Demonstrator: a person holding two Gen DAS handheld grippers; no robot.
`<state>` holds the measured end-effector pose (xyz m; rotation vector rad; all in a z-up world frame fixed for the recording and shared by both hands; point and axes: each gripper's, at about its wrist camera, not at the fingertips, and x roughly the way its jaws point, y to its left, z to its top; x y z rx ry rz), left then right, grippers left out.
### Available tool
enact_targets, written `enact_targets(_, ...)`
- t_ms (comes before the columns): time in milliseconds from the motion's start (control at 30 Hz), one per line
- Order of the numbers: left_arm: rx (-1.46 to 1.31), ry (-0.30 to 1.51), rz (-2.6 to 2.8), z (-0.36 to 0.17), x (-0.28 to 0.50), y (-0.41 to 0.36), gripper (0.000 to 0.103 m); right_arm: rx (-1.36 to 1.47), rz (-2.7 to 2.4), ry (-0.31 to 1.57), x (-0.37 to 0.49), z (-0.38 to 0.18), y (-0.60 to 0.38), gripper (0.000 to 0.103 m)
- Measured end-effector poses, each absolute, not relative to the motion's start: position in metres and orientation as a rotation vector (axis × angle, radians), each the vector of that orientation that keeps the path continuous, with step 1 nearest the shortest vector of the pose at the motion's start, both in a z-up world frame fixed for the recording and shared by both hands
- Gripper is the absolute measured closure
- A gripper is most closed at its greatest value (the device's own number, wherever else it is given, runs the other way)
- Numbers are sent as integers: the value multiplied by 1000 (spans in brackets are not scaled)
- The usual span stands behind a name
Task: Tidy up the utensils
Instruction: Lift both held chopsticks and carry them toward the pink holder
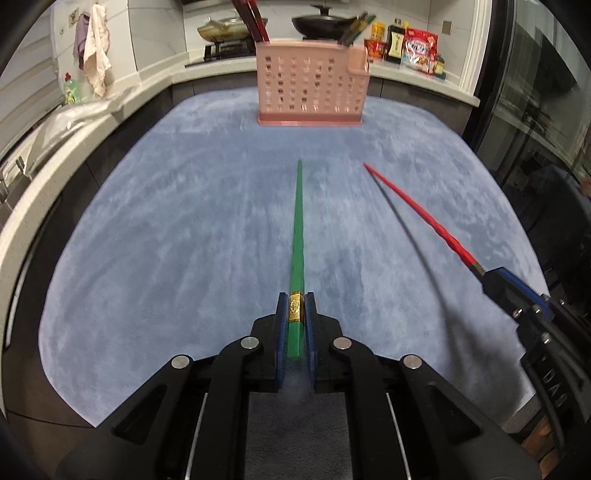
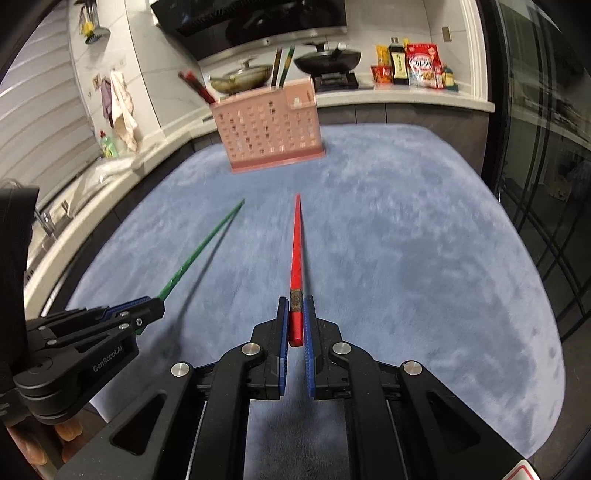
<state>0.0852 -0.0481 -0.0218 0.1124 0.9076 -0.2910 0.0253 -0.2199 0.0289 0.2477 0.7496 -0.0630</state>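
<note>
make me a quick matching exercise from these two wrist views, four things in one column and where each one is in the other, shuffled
Things:
1. green chopstick
2. red chopstick
3. pink utensil basket
4. black wok

Places:
A. standing upright at the far end of the blue mat
B. clamped in the right hand-held gripper
C. on the stove at the back counter
D. clamped in the left hand-held gripper

Pairs: 1-D, 2-B, 3-A, 4-C
</note>
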Motion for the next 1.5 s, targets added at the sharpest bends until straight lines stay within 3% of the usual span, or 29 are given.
enact_targets(667, 71, 687, -308, 104, 150, -45, 95, 252, -26, 516, 89, 146, -248, 96)
enact_targets(1500, 62, 611, -355, 172, 240, -71, 96, 299, 75, 451, 190, 206, -251, 96)
